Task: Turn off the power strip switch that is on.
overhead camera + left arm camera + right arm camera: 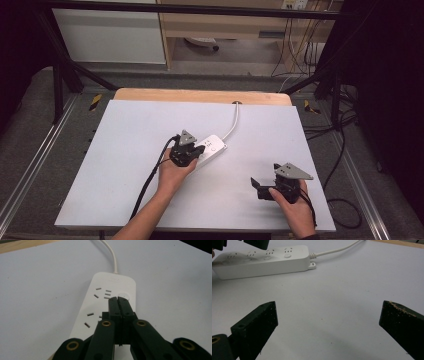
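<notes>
While the left gripper [192, 152] sits pinched over a power strip [212, 146], the right gripper [264, 187] gapes above the white tabletop [125, 150].

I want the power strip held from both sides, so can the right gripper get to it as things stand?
Probably yes. The right gripper is open, and bare white tabletop lies between it and the power strip. The left gripper, shut, is over the strip's top by the round button, leaving the near side free.

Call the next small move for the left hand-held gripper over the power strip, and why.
Probably press straight down. The left hand-held gripper is shut, its tips at the round button on the power strip. The right hand-held gripper waits open, apart from the strip. Whether the tips touch yet is unclear.
</notes>
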